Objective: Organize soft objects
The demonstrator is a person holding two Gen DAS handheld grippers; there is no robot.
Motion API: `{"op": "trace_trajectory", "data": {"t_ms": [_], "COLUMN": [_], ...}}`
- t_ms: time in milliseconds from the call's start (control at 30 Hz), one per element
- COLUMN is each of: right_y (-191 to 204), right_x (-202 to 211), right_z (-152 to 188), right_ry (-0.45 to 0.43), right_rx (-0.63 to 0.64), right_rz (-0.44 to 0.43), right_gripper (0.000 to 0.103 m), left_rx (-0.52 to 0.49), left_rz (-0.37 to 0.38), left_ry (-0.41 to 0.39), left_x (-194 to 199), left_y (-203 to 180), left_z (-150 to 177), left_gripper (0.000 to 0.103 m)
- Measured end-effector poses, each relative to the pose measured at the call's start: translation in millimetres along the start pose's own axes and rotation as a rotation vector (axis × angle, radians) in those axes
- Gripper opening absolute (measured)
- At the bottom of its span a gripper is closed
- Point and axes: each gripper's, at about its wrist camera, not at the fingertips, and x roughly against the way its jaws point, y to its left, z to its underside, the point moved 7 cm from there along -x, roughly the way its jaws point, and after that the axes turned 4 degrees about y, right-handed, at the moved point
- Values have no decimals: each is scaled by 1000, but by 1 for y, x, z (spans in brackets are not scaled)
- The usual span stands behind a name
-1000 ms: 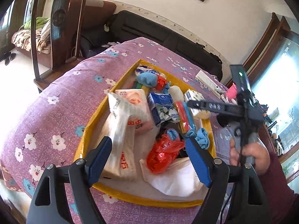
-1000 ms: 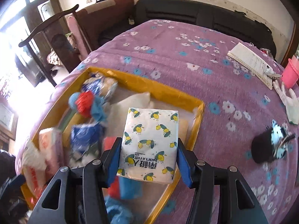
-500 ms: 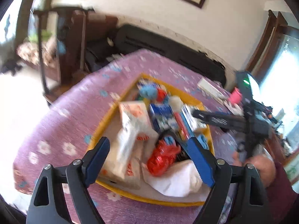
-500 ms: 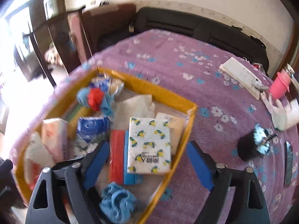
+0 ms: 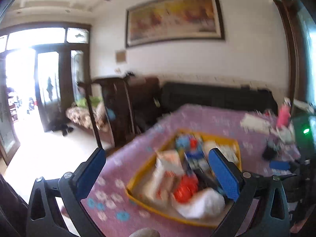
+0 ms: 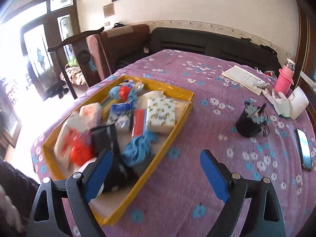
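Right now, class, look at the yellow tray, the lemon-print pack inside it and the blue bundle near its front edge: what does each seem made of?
Yellow tray: probably cardboard wrapped in glossy yellow tape; its walls shine and wrinkle.
Lemon-print pack: likely soft tissues in thin printed plastic film, slightly shiny.
Blue bundle: looks like fuzzy matte knit or cloth, bunched in folds.

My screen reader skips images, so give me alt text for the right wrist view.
The right gripper hangs open and empty over the near corner of a yellow tray full of soft packs, the lemon-print tissue pack lying inside. The tray sits on a purple floral cloth.
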Motion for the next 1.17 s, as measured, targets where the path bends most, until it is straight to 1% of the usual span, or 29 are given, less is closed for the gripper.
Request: {"op": "trace_trajectory", "data": {"t_ms": [100,167,267,333,467,733,1000,1167], "right_y": [0,0,-2,-3,-1,11,28,29], "right_x": [13,20,31,37,42,37,25,19], "right_z": [14,21,31,36,43,49,48,47], "right_ry": [-19,-30,-47,-60,-71,-54,-29,-15], "right_rx": [29,49,76,93,122,145,180,161], "right_rz": [5,16,29,37,49,41,39,27], "right_gripper": [93,94,94,95,96,96,96,96], "left_rx": [18,16,3,3,0,-2,25,35], "left_rz": [40,27,36,48,73,90,89,92], "left_ry": [83,144,227,268,321,363,386,399], "left_x": [-10,-12,-17,-19,-24,-30,-41,-45], "left_y": [-11,-21,-34,-40,-49,-50,-37,-33], "left_z": [10,20,33,43,54,63,69,72], "left_gripper": [103,103,103,103,103,103,103,103]}}
